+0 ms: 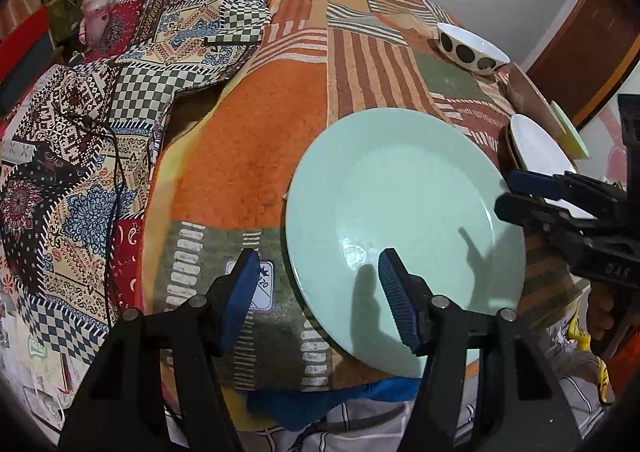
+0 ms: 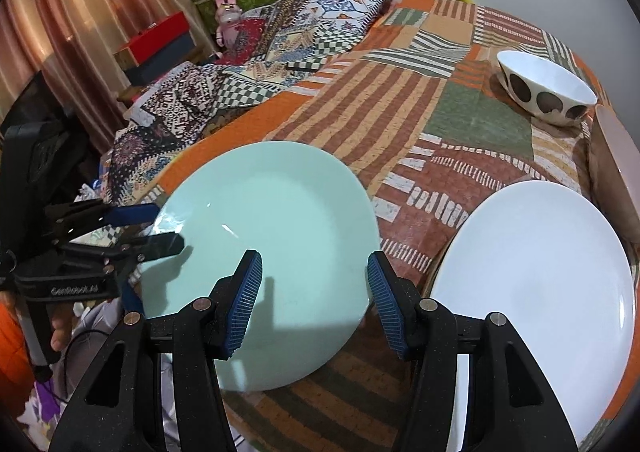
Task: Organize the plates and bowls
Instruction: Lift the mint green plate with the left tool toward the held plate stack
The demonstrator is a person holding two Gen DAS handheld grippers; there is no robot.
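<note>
The mint-green plate (image 1: 404,228) lies flat on the patchwork cloth (image 1: 256,172) that covers the counter, and both tools stand over its edges. The left tool (image 1: 316,280) has its jaws apart, gripping nothing; one pad hangs over the plate's near-left rim, the other over bare cloth, so the rim runs between them, though contact cannot be confirmed. The right tool (image 2: 314,288) is likewise parted and empty, straddling the plate's near-right rim, one pad above the plate and one just past its edge. In the left wrist view the right tool comes in from the right over the plate's far edge. A white plate (image 2: 536,292) lies just to the right of the right tool, near the green plate but apart from it. A white bowl with dark spots (image 2: 546,88) sits well ahead of the right tool, and a pale dish (image 2: 618,156) stands partly in view at the right edge. Judgement: the right tool is the nearer to the white plate, while either tool could close on the green plate's rim; the plate, being round, offers no preferred axis.
</note>
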